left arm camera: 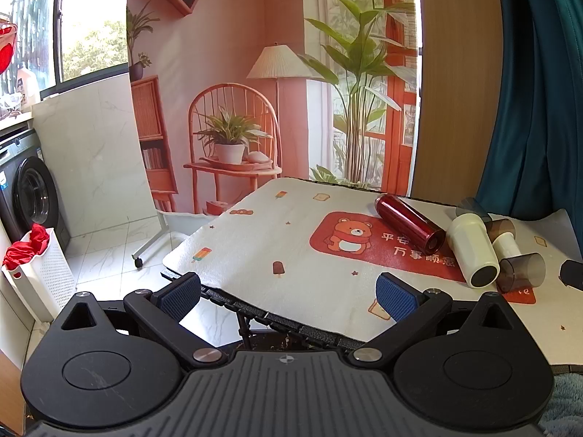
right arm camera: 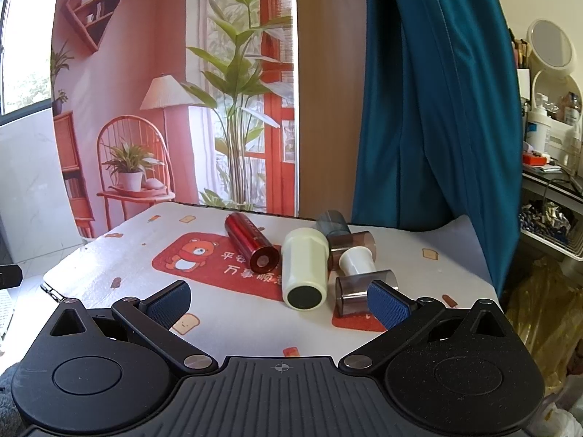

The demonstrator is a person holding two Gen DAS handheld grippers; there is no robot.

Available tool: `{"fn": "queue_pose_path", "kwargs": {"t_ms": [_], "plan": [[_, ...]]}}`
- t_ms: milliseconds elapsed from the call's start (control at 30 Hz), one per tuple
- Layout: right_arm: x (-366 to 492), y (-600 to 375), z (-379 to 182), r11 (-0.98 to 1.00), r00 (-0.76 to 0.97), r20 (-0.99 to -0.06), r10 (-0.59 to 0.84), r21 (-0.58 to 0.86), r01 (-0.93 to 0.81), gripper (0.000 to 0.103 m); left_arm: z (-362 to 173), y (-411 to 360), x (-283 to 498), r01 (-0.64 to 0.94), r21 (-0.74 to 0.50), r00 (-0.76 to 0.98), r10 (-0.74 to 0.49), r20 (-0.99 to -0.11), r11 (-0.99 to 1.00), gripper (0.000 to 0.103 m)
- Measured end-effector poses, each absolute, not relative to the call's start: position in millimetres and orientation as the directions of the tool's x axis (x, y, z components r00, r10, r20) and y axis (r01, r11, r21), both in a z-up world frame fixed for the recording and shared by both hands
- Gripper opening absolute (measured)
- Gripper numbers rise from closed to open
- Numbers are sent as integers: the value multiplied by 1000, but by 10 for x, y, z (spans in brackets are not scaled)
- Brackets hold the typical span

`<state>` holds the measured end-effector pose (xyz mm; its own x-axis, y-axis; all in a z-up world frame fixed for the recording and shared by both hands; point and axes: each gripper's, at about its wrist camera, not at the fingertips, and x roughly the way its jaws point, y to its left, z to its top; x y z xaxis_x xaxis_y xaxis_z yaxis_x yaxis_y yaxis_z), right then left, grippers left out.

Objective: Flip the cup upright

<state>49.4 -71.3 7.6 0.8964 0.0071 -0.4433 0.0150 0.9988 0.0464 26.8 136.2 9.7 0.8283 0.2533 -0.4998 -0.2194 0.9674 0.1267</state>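
Well ahead of both wide-open tools (left arm camera: 288, 296) (right arm camera: 278, 304), cream cup (right arm camera: 303, 267) on its side.

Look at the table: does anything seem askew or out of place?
Yes. Every cup lies on its side: the red cup, the cream cup and the smoky cups beside it, huddled at the mat's right. Nothing looks spilled. Both grippers are open.

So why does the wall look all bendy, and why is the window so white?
Left wrist view: the fisheye lens bows the window frame, and daylight washes out the glass. Right wrist view: the teal curtain curves too; the red cup carries a soft shine yet stays sharp.
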Motion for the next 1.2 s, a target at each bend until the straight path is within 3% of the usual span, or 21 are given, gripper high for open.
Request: {"fn": "queue_pose_path", "kwargs": {"t_ms": [1200], "plan": [[542, -711, -158, 998, 894, -448, 9, 56, 18, 103, 87, 1334, 268, -220, 132, 825, 256, -503, 967, 103]]}}
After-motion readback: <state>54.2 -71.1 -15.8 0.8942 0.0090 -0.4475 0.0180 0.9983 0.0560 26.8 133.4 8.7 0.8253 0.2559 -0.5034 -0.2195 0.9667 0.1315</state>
